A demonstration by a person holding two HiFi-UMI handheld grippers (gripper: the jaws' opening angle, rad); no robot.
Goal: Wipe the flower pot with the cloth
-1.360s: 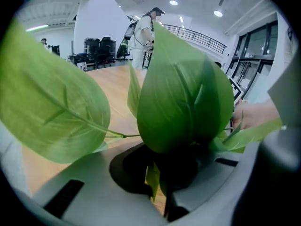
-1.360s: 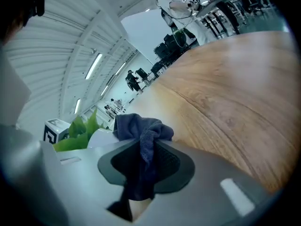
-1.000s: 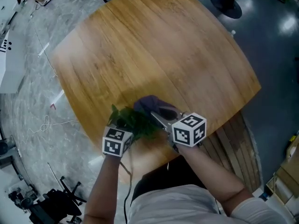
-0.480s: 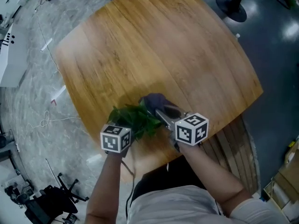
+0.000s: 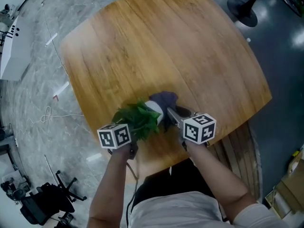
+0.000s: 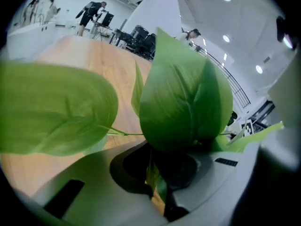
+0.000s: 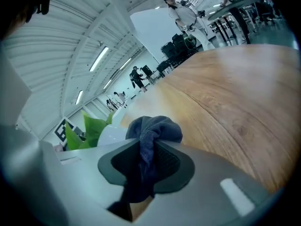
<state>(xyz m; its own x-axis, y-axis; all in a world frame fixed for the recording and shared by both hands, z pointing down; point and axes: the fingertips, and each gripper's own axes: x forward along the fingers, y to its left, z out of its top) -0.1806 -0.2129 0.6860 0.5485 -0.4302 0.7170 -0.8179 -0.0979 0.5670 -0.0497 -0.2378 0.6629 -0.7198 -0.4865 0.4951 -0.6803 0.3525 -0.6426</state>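
A white flower pot (image 5: pixel 156 110) with a green leafy plant (image 5: pixel 137 119) stands near the front edge of the wooden table (image 5: pixel 156 46). My left gripper (image 5: pixel 129 140) is shut on the plant's leaves (image 6: pixel 186 95), which fill the left gripper view. My right gripper (image 5: pixel 170 114) is shut on a dark blue cloth (image 5: pixel 164 100), (image 7: pixel 149 138), bunched between its jaws and held against the pot's right side. In the right gripper view the pot (image 7: pixel 112 134) and green leaves (image 7: pixel 89 128) show at the left, just past the cloth.
The table's front edge (image 5: pixel 209 144) runs just under both grippers. Wooden slats (image 5: pixel 240 151) lie below the table at the right. Cables and a chair base (image 5: pixel 40 203) sit on the marble floor at the left. People stand far off in both gripper views.
The pot, plant and both grippers have shifted a little to the right and farther onto the table. More of the white pot shows beside the cloth now.
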